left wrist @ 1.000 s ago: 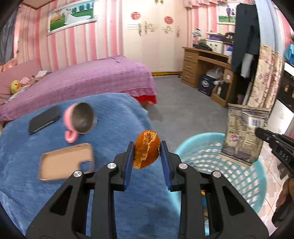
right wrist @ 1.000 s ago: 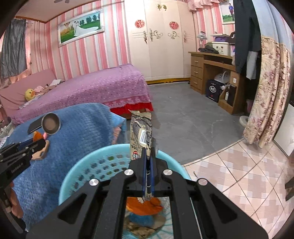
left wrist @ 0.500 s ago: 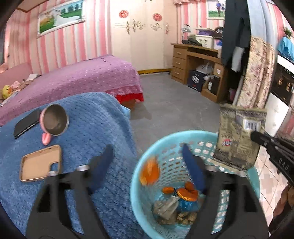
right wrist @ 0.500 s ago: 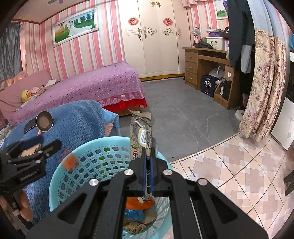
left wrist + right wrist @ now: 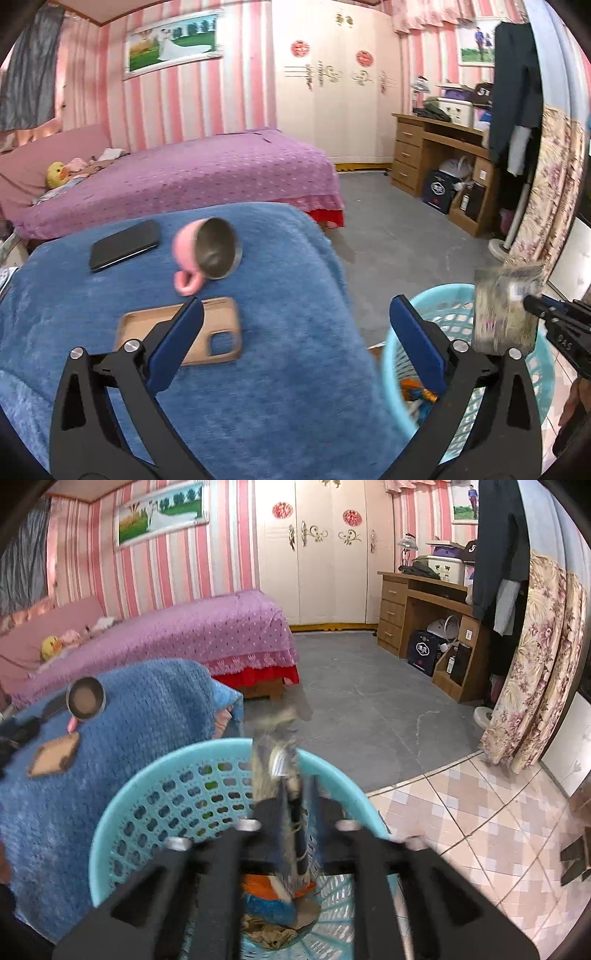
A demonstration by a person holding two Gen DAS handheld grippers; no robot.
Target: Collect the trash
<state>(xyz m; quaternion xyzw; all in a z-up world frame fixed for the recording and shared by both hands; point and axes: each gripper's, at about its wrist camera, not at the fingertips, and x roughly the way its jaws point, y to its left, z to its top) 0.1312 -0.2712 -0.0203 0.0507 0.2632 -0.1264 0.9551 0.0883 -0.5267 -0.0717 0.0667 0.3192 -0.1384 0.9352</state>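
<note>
My left gripper (image 5: 295,321) is wide open and empty above the edge of the blue blanket (image 5: 258,387). A light blue plastic basket (image 5: 543,373) stands on the floor at the right, with orange peel and other trash (image 5: 417,391) inside. My right gripper (image 5: 295,805) holds a crinkled snack bag (image 5: 275,753) over the basket (image 5: 155,775); the view is blurred and the jaws look slightly parted around the bag. The bag (image 5: 504,310) and the right gripper (image 5: 554,325) also show in the left wrist view.
On the blue blanket lie a tipped pink cup (image 5: 207,251), a black phone (image 5: 125,249) and a brown phone case (image 5: 184,332). A purple bed (image 5: 177,173) is behind. A wooden desk (image 5: 436,147) and floral curtain (image 5: 546,192) stand at the right.
My left gripper opened and dropped the orange peel into the basket, then swung back left over the blanket. My right gripper with the snack bag has lowered toward the basket and now blurs.
</note>
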